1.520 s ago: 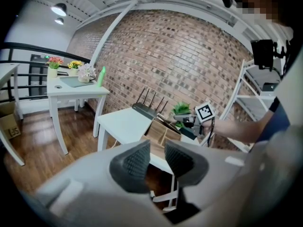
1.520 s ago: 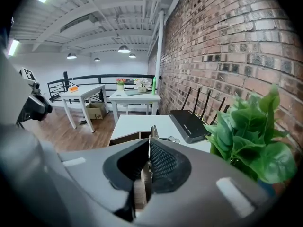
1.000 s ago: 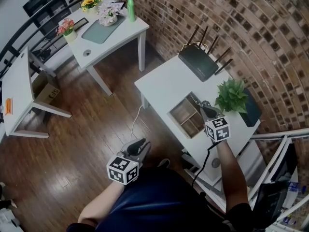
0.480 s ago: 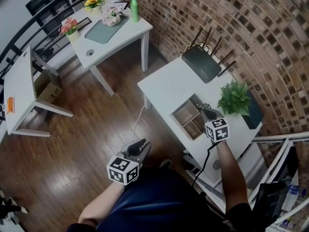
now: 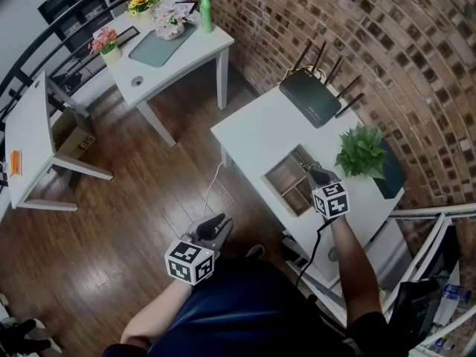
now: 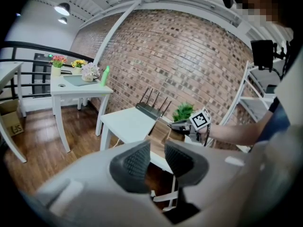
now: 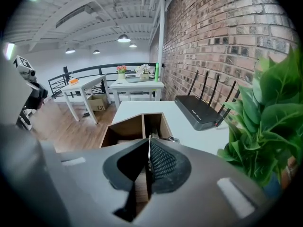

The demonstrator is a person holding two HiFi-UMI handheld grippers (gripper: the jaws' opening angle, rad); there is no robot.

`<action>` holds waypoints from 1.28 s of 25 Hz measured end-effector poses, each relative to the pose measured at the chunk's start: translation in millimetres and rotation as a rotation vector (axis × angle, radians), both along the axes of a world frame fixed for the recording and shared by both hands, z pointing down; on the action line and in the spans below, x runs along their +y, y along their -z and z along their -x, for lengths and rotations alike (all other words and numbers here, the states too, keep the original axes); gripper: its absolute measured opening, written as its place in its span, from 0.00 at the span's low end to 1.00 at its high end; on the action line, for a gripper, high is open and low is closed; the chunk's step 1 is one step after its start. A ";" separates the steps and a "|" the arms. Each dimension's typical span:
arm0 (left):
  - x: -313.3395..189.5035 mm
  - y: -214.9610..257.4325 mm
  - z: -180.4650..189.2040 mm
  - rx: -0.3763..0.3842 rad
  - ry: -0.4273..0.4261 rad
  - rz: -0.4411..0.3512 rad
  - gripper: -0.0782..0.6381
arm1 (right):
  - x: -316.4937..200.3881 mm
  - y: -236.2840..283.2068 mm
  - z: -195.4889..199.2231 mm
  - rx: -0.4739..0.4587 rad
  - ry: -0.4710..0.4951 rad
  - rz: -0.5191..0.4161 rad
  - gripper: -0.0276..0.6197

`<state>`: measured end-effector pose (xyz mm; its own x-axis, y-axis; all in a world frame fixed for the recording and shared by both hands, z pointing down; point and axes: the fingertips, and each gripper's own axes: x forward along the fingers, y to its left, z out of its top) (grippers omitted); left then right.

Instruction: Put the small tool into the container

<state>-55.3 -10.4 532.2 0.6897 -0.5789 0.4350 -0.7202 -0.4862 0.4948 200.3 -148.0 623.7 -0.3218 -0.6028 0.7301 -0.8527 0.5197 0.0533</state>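
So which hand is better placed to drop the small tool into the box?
Right. The right gripper has its jaws shut on the thin metal tool, over the wooden box. The left gripper hangs over the floor, off the table, jaws apart and empty.

Left tongs (image 6: 155, 148) stand apart, facing white table (image 6: 124, 122)

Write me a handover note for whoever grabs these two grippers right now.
Right gripper: shut on the thin metal tool, poised just above the wooden box on the white table.
Left gripper: open and empty, held off the table over the floor.
Done: tool is in hand at the box.
Left: lower it into a compartment, open the jaws, pull back.
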 end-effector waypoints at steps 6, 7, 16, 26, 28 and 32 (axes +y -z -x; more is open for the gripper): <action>-1.9 -0.6 -1.6 0.002 -0.008 0.001 0.24 | 1.5 -2.4 1.4 -0.008 0.005 -0.011 0.07; -2.6 -0.4 -2.4 0.003 -0.010 0.000 0.24 | 1.3 -2.4 0.2 -0.011 -0.001 -0.012 0.07; -8.6 4.0 -20.0 0.013 -0.080 -0.014 0.24 | 11.3 17.8 -11.9 -0.119 -0.117 -0.041 0.24; -5.6 8.7 -46.6 0.014 -0.205 -0.030 0.24 | 60.3 41.5 -26.1 -0.275 -0.275 -0.076 0.15; -4.2 10.3 -49.3 0.012 -0.223 -0.038 0.23 | 71.8 48.7 -25.8 -0.299 -0.299 -0.091 0.14; 1.2 11.5 -55.7 0.008 -0.264 -0.039 0.22 | 95.2 62.5 -16.1 -0.369 -0.324 -0.100 0.08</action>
<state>0.3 -9.2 520.7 0.8222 -0.3948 0.4099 -0.5623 -0.6752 0.4774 216.3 -52.8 561.2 -0.3323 -0.7757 0.5365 -0.9409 0.2329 -0.2460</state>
